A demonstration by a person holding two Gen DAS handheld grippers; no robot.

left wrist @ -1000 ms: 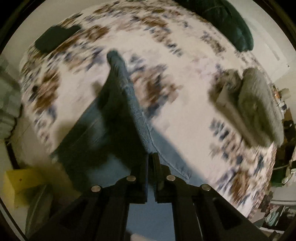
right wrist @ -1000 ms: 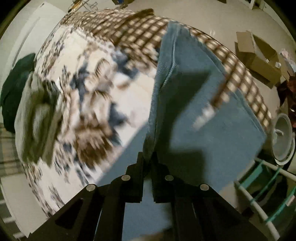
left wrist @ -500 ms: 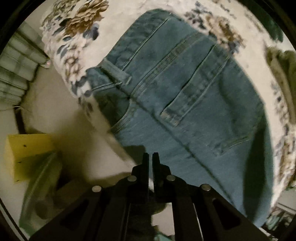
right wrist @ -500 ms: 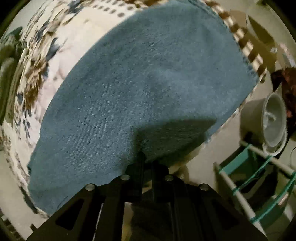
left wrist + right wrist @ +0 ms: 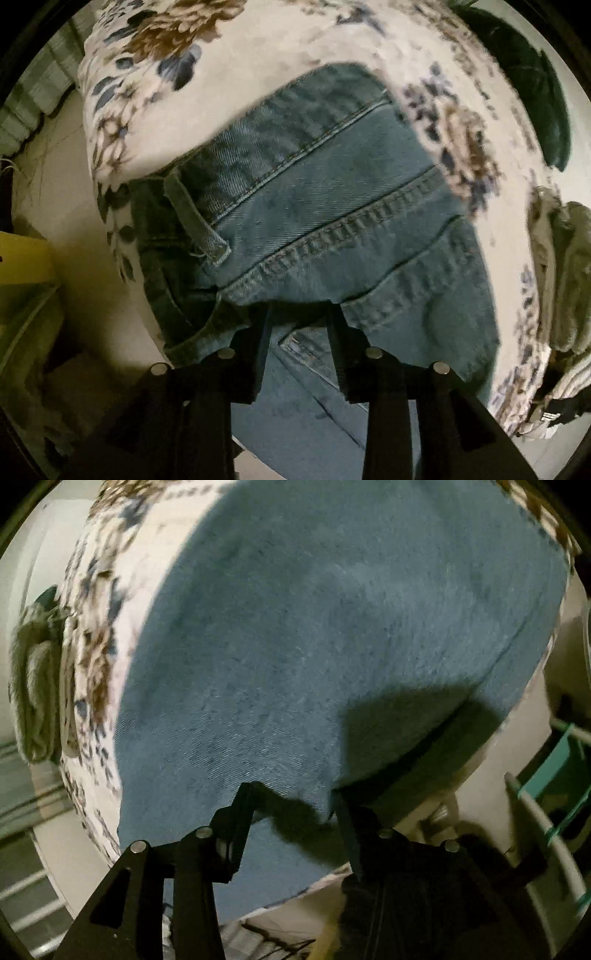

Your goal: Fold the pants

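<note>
Blue denim pants (image 5: 351,229) lie on a bed with a floral cover (image 5: 258,48). The left wrist view shows the waistband end with a belt loop, seams and a back pocket. My left gripper (image 5: 299,314) is open, its fingers just above the denim near the pocket. The right wrist view shows a plain stretch of the pants (image 5: 332,646) that hangs over the bed's edge. My right gripper (image 5: 291,794) is open, with its fingers at the near edge of the fabric.
A grey folded garment (image 5: 565,273) lies on the bed at the right; it also shows in the right wrist view (image 5: 33,686). A dark green cushion (image 5: 528,85) sits at the far right. A yellow box (image 5: 22,258) is on the floor at the left. A teal-and-white rack (image 5: 546,801) stands right of the bed.
Both grippers were shut on the denim and carried it over the bed. They laid it down, then opened and let it go. Both cameras have come closer to the fabric.
</note>
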